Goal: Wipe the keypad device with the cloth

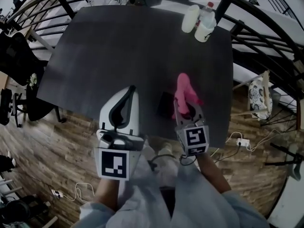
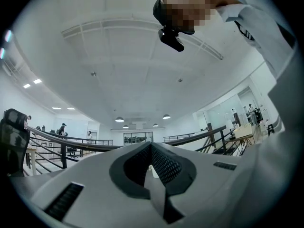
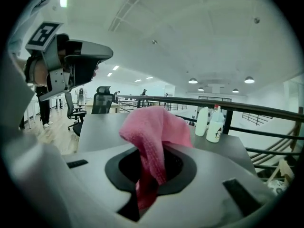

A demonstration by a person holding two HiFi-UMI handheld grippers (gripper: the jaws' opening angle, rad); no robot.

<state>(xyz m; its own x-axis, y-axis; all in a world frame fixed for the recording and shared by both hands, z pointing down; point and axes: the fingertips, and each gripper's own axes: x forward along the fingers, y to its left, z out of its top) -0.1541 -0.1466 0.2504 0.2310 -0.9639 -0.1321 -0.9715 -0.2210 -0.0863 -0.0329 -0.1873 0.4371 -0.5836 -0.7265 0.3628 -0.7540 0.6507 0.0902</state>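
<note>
The right tool (image 1: 188, 109) was clenched on the pink cloth (image 1: 185, 87), which stood up out of its jaws. The dark keypad device (image 1: 166, 105) lay flat on the tabletop (image 1: 118, 46) just left of that tool, between the 2 tools, nearer the right. The left tool (image 1: 126, 99) was closed on nothing and tilted toward the ceiling.

Two white bottles (image 1: 205, 25) on dark table (image 1: 123, 51), far right corner

Bright pink cloth (image 1: 185, 91) against a dark charcoal surface (image 1: 118, 46) — beside the cloth, a black keypad device (image 1: 166, 104). The left tongs (image 1: 130, 90) and right tongs (image 1: 186, 109): white with black pads, black-and-white square markers. Beyond the cloth, white bottles (image 1: 199, 20); floor (image 1: 71, 146) of brown wood grain.
</note>
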